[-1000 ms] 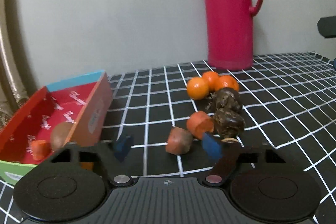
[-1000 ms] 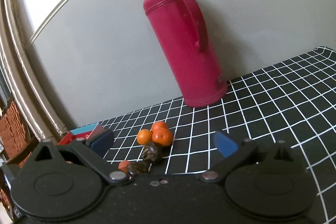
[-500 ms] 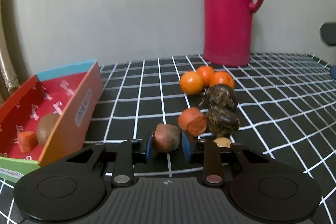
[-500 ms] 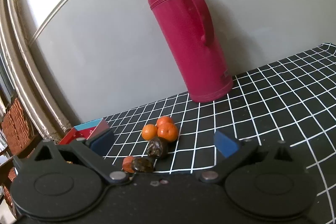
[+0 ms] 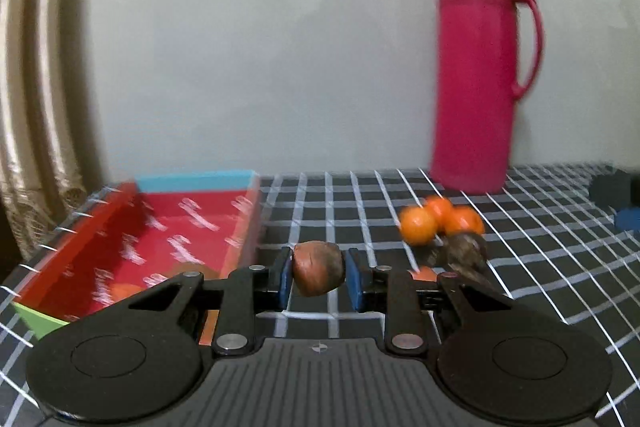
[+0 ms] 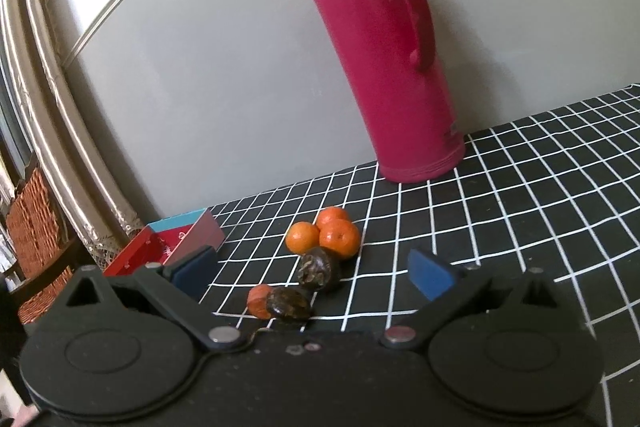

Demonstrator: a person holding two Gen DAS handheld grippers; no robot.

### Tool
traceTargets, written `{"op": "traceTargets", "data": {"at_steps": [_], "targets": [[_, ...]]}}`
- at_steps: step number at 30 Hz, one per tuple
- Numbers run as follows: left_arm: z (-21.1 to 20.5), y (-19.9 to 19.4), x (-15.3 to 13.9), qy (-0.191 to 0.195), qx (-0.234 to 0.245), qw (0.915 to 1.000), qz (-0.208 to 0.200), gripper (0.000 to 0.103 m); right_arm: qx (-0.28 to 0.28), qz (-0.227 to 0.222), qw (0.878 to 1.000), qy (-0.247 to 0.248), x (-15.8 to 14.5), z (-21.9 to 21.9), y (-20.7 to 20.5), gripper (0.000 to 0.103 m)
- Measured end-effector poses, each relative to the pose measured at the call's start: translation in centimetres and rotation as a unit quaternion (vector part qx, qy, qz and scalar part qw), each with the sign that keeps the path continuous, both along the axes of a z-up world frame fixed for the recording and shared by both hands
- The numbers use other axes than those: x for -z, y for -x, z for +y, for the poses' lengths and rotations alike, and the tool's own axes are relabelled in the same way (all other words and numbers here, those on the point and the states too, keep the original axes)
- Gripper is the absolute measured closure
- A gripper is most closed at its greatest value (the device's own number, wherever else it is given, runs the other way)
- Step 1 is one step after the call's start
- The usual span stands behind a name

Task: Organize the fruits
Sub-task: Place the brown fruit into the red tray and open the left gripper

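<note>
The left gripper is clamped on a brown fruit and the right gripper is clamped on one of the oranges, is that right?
Not quite. The left gripper is clamped on the brown fruit, but the right wrist view shows the right gripper open and empty, the oranges lying on the cloth.

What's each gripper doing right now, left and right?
Left gripper: shut on the reddish-brown fruit, lifted off the table.
Right gripper: open, holding nothing.
</note>
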State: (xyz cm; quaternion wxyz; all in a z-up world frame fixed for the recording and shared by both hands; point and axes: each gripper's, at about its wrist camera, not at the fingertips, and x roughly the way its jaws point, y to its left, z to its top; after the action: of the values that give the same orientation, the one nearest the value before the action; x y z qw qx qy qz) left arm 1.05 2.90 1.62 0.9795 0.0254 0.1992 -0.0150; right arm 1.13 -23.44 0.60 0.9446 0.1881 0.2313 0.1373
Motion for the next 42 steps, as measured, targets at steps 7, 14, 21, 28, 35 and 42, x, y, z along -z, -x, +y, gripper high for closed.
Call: {"op": "traceTargets", "data": {"at_steps": [7,14,21,28,35,42], "targets": [[5.8,-0.3,-0.7,0.014,-0.086,0.9962,-0.003,0.075,-0.021,0.004,1.000,0.000,0.1,2.2,-0.8,0.001],[11.2,-1.3,0.6,0.026,-0.152,0.9878,0.026,0.075,-0.041,0.011,0.999,0.007,0.4,4.5,-1.7,0.001],[13.1,-2.5,1.6,0.029,-0.163,0.9847,0.054,0.075,-0.057,0.013,0.998,0.009,0.5,6.4,-2.2,0.001],[13.3,-2.6,1.7,0.019,-0.169,0.9836,0.060,0.075,-0.073,0.014,0.997,0.009,0.5,8.3,-2.9,0.001],[13.7,-3.3,1.8,0.019,-0.175,0.9821,0.066,0.074,-0.084,0.015,0.996,0.023,0.6,9.7,-3.2,0.001],[13.9,-3.5,1.7,0.026,-0.184,0.9800,0.070,0.074,-0.074,0.019,0.996,0.041,1.1,9.2,-3.2,0.001]]}}
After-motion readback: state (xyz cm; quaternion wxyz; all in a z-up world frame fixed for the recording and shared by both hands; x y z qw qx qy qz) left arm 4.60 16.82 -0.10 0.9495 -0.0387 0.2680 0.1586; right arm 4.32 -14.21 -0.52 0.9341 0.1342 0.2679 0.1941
